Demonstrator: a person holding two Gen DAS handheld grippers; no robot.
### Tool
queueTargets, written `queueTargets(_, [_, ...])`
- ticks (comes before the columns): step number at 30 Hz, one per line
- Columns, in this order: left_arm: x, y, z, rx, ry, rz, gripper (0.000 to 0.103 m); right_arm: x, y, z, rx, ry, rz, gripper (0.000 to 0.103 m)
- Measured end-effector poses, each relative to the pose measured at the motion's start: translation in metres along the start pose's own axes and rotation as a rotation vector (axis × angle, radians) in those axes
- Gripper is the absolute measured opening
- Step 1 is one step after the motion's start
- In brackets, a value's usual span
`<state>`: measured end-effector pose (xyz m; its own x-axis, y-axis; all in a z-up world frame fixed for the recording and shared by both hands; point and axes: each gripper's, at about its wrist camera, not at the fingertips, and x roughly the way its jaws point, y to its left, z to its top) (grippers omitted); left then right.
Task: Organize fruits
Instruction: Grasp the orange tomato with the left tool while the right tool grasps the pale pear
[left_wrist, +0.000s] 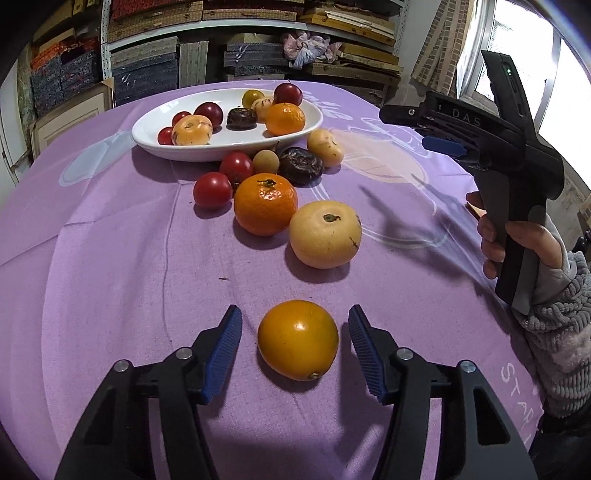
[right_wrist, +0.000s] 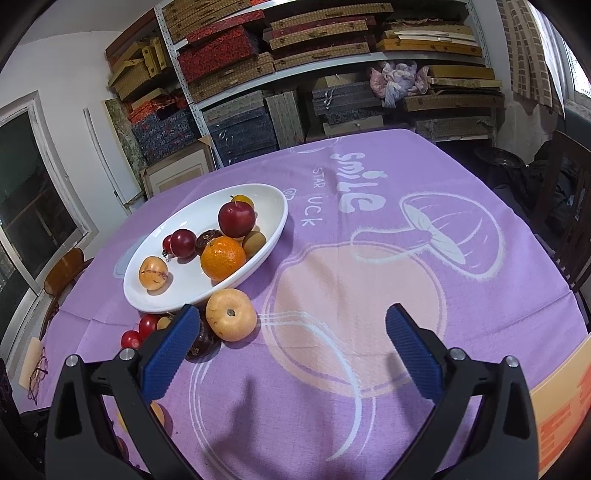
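Note:
A white oval dish at the back of the table holds several fruits, among them an orange and a dark red plum. More fruits lie loose on the cloth in front of it: a mandarin, a pale yellow fruit, red tomatoes and a dark wrinkled fruit. My left gripper is open, its fingers on either side of a yellow-orange fruit, not touching it. My right gripper is open and empty above the cloth, right of a pale yellow fruit.
A purple printed cloth covers the table. Shelves of stacked boxes stand behind it. A wooden chair is at the left and a dark chair at the right. The right hand-held gripper also shows in the left wrist view.

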<state>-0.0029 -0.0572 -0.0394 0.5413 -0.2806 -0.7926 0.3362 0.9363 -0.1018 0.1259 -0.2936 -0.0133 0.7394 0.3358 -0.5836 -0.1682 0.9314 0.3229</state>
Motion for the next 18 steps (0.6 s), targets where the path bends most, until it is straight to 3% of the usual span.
queueTargets(4, [-0.001, -0.005, -0.005, 0.044, -0.007, 0.049, 0.051, 0.001, 0.004, -0.001, -0.017, 0.011, 0.014, 0.099])
queueTargets(9, [-0.012, 0.004, -0.016, 0.027, -0.017, 0.044, 0.039, -0.005, 0.027, -0.013, -0.114, 0.034, 0.040, 0.099])
queueTargets(14, [-0.023, 0.019, -0.025, -0.014, -0.043, 0.076, 0.039, -0.023, 0.068, -0.041, -0.284, 0.036, 0.072, 0.099])
queueTargets(18, [-0.031, 0.048, -0.023, -0.112, -0.077, 0.104, 0.038, -0.027, 0.101, -0.061, -0.400, 0.065, 0.126, 0.099])
